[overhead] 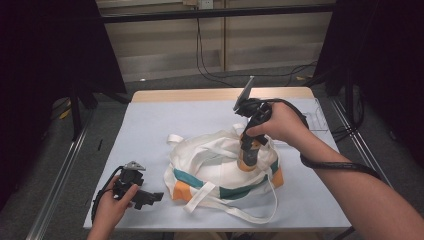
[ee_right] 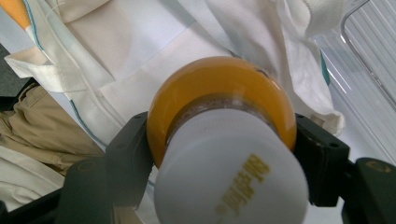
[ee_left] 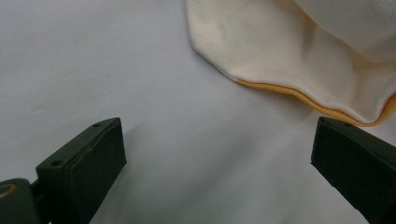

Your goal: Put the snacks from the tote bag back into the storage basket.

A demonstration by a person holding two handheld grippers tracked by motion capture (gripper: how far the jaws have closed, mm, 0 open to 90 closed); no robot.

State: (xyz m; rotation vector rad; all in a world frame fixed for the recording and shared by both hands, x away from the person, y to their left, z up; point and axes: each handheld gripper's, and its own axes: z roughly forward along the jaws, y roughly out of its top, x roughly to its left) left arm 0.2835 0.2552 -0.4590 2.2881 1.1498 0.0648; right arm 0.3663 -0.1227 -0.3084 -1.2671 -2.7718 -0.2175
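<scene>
The right gripper (overhead: 248, 159) clamps an orange bottle (ee_right: 224, 100) upright over the bag (overhead: 220, 165), probably its mouth; keep it vertical. The left gripper (overhead: 150, 197) rests open beside the bag.

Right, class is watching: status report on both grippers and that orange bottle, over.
Right gripper shut on orange bottle, above the tote bag. Left gripper open, idle on table. Nothing in the way.
</scene>
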